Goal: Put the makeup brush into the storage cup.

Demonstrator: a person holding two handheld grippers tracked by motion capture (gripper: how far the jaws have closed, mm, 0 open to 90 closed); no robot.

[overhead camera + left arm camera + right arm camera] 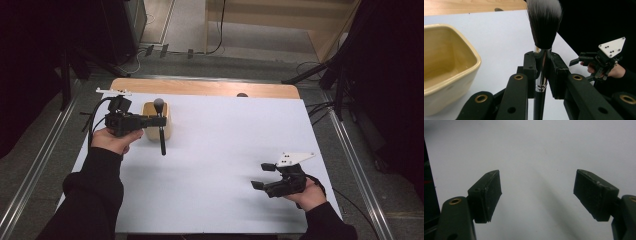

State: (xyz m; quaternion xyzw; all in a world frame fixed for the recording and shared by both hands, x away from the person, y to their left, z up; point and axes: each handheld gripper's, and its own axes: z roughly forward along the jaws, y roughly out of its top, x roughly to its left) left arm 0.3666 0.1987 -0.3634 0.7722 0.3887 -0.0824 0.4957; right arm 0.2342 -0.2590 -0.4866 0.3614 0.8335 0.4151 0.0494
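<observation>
The left gripper (541,72) clamps the brush (543,37) by its ferrule, bristles towards the far edge beside the cup (454,65); right gripper (537,195) gapes

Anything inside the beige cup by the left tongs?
The beige cup shows bare inner walls in the left gripper view; its bottom is hidden by the rim. The makeup brush is outside it, clamped in the left tongs.
</observation>
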